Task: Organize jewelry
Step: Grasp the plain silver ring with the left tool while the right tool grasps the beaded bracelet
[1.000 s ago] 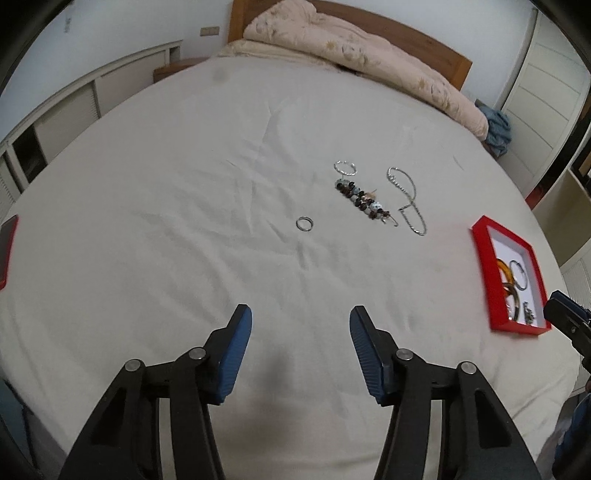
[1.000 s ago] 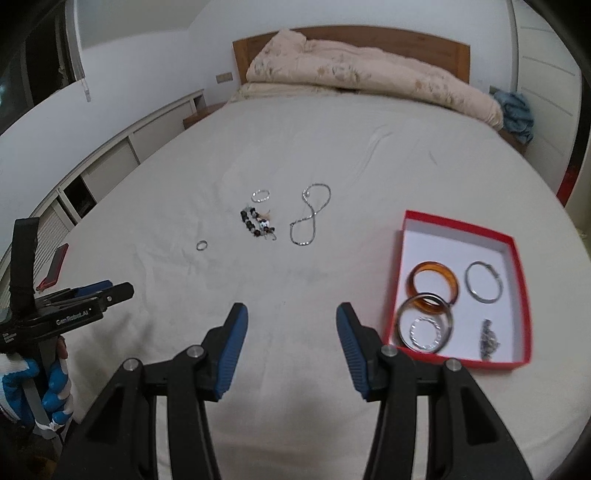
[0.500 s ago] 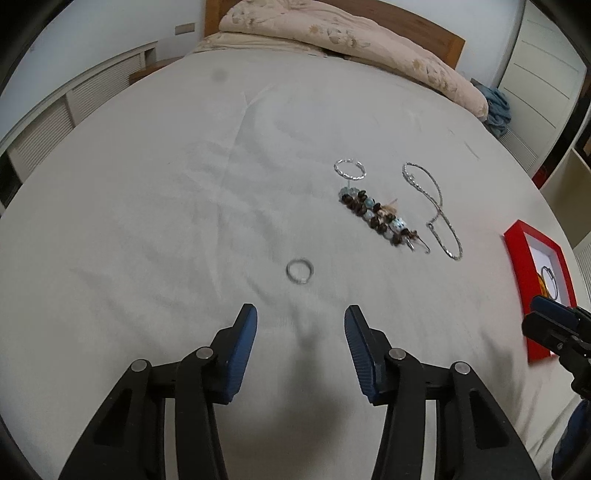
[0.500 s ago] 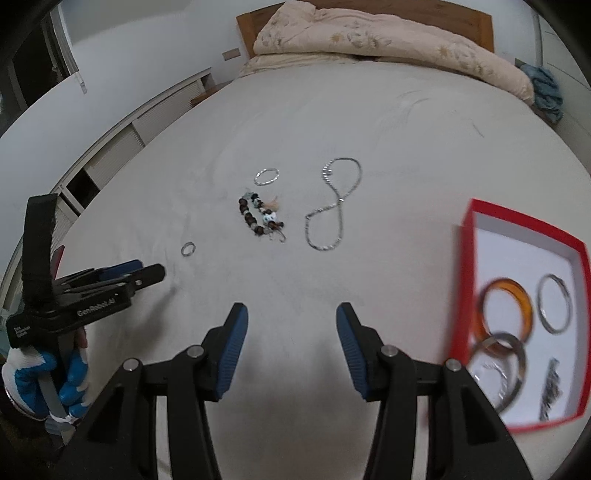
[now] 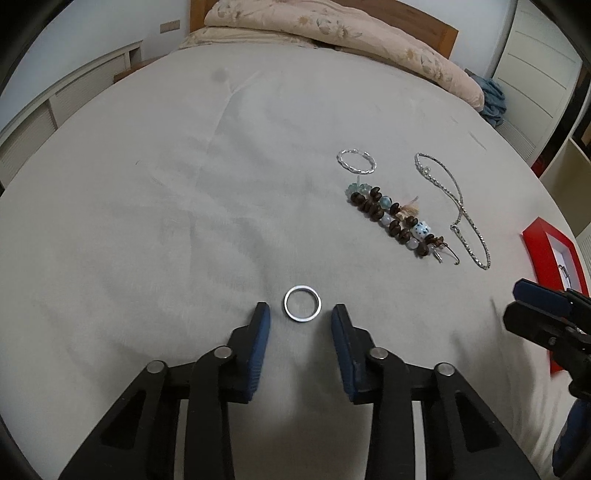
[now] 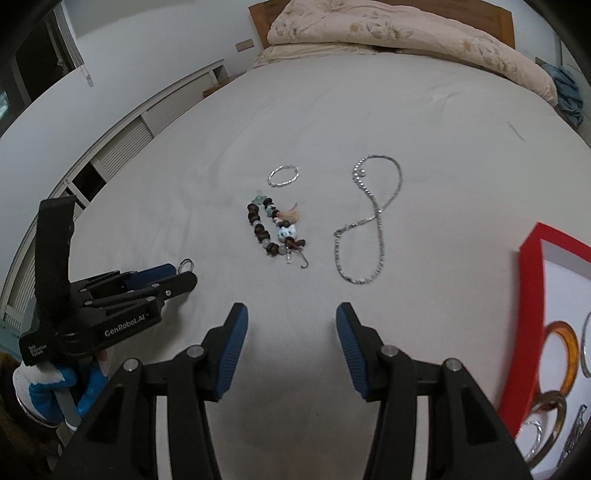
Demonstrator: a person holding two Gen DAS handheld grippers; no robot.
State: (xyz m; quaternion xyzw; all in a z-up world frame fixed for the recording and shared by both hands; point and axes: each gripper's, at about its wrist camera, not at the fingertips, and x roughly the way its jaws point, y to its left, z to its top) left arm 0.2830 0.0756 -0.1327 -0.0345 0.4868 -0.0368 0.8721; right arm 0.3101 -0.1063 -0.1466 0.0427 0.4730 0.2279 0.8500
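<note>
A small silver ring [image 5: 302, 304] lies on the white bed sheet, just ahead of and between the blue fingertips of my open left gripper [image 5: 300, 319]. It also shows in the right wrist view [image 6: 186, 264] at the tip of the left gripper [image 6: 173, 277]. A beaded bracelet [image 5: 395, 221] [image 6: 275, 230], a twisted silver bangle [image 5: 356, 161] [image 6: 283, 175] and a silver chain necklace [image 5: 456, 210] [image 6: 369, 221] lie farther out. My right gripper [image 6: 290, 325] is open and empty over bare sheet, short of the bracelet and the chain.
A red tray [image 6: 532, 332] [image 5: 539, 236] at the right holds an amber bangle [image 6: 567, 354] and several metal pieces. A folded quilt [image 5: 332, 33] and the headboard lie at the far end of the bed. White cabinets [image 6: 122, 147] line the left wall.
My left gripper has moved forward and down until the small ring sits between its fingertips. My right gripper has swung left, away from the tray, toward the bracelet and chain. Both stay open.
</note>
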